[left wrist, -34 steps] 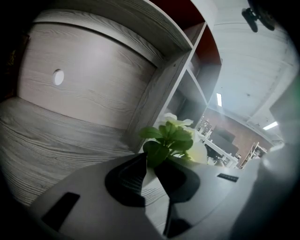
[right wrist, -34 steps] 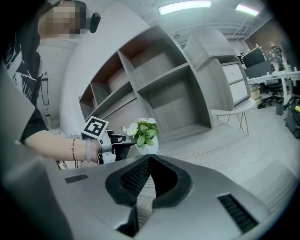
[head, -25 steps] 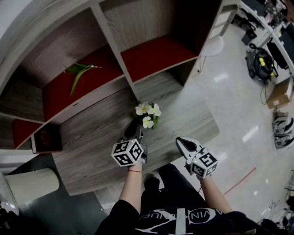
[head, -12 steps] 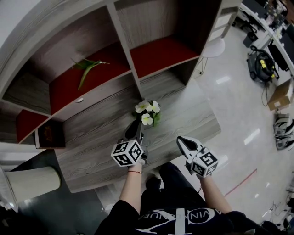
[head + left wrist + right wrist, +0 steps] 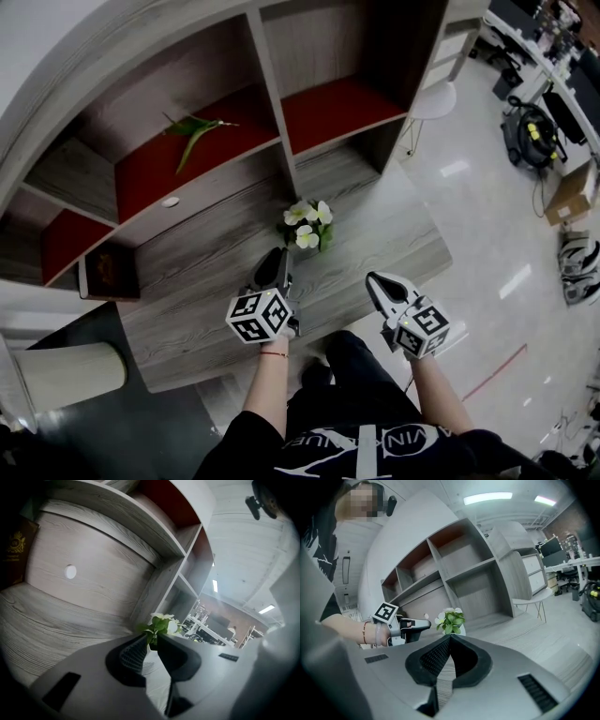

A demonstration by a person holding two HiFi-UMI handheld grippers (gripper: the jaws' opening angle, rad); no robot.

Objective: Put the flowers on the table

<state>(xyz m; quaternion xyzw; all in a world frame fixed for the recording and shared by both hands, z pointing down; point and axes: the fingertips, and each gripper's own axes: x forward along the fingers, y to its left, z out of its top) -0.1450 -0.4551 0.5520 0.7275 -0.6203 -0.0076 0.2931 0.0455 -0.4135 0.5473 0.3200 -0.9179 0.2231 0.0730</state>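
A small bunch of white flowers with green leaves stands in a little pot on the grey wooden table, near the shelf unit. My left gripper points at it from just short of it, with its jaws a narrow gap apart and nothing between them. In the left gripper view the flowers show just past the left gripper. My right gripper hovers over the table's front right, shut and empty. The right gripper view shows the flowers beyond the right gripper, with the left gripper beside them.
A wood shelf unit with red-lined compartments backs the table; a green leafy stem lies in one. A dark book rests at the table's left end. A white cylinder stands on the floor at left, a white stool at right.
The head view has shifted, so the shelf and table sit further right in the picture. The flowers stay in place on the table. Both grippers have hardly moved.
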